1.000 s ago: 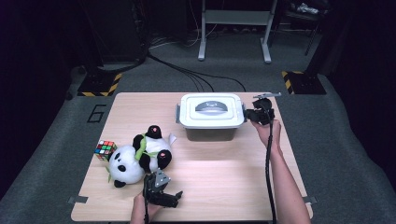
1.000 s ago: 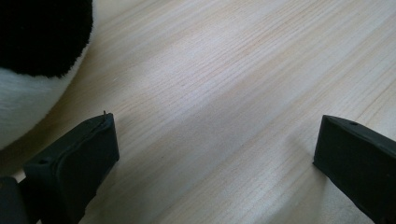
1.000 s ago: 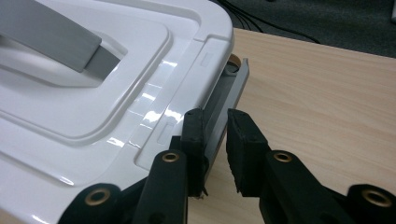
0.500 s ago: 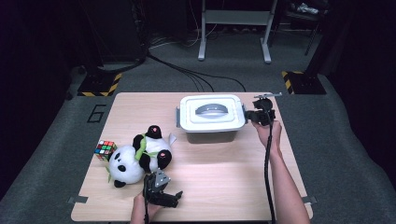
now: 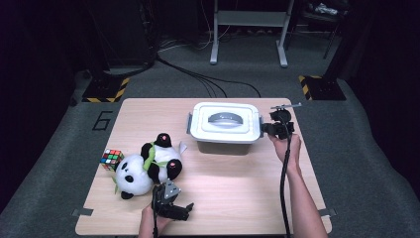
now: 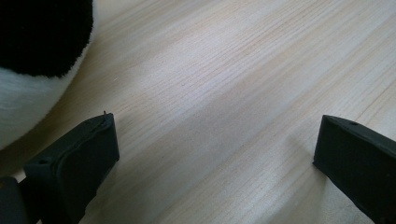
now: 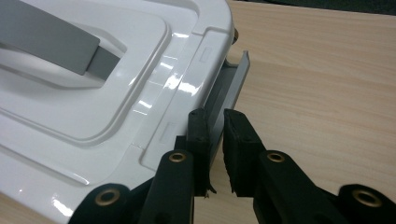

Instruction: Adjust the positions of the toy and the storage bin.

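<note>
A white lidded box (image 5: 225, 121) with a grey handle stands at the back middle of the wooden table (image 5: 237, 183). My right gripper (image 5: 266, 128) is at the box's right end, shut on the grey side latch (image 7: 231, 79). The latch stands swung away from the lid (image 7: 93, 93), between the right gripper's (image 7: 212, 116) pads. A plush panda (image 5: 143, 166) lies at the front left. My left gripper (image 5: 173, 208) rests low near the table's front edge, just right of the panda (image 6: 32, 56). The left gripper (image 6: 215, 140) is open over bare wood with nothing between its jaws.
A colour cube (image 5: 111, 158) sits left of the panda near the table's left edge. A second grey latch (image 5: 189, 123) is on the box's left end. Dark floor with cables and a metal stand lies beyond the table.
My right gripper has shifted slightly outward from the box's end while gripping the latch. The left gripper, panda and cube have not moved.
</note>
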`<action>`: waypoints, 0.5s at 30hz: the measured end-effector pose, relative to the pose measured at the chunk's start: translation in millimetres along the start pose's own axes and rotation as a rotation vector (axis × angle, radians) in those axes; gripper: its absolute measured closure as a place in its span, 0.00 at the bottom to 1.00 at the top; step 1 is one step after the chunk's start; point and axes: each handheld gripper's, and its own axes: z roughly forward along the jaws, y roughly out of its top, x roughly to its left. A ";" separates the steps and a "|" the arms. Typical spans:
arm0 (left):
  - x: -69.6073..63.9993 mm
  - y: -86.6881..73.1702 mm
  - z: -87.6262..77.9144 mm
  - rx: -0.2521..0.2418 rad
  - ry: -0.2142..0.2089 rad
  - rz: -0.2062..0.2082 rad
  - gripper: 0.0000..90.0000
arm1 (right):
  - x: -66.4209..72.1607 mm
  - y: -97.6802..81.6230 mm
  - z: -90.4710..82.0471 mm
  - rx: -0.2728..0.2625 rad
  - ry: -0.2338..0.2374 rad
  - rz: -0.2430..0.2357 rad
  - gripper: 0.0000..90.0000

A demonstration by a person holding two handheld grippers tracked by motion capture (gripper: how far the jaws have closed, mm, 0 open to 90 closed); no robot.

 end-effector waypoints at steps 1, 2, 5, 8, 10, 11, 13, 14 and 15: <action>-0.1 0.0 0.1 0.000 -0.002 -0.001 0.00 | 1.1 -1.5 -1.2 0.000 -0.005 -0.004 0.90; 0.0 0.0 0.0 0.000 0.000 0.000 0.00 | 2.4 -2.9 -2.5 0.001 -0.008 0.001 0.90; 0.0 0.0 0.0 0.000 0.000 0.000 0.00 | 4.9 -5.6 -4.9 -0.001 -0.014 -0.003 0.89; 0.0 0.0 0.0 0.000 0.000 0.000 0.00 | 3.9 -5.9 -4.1 -0.010 -0.010 -0.010 0.87; 0.0 0.0 0.0 0.000 0.000 0.000 0.00 | 2.2 -4.9 -2.5 -0.028 -0.016 -0.026 0.83; 0.2 0.0 0.0 0.001 -0.001 0.003 0.00 | 0.9 -4.0 -2.2 -0.042 -0.012 -0.033 0.81; 0.1 0.0 0.0 0.000 0.000 0.000 0.00 | -2.3 -0.6 -0.7 -0.058 -0.016 -0.035 0.79; 0.0 0.0 0.0 0.000 0.000 0.000 0.00 | -3.8 0.5 0.2 -0.072 -0.011 -0.044 0.79; 0.1 0.1 0.0 0.000 0.000 0.001 0.00 | -4.3 2.2 0.8 -0.073 -0.020 -0.038 0.79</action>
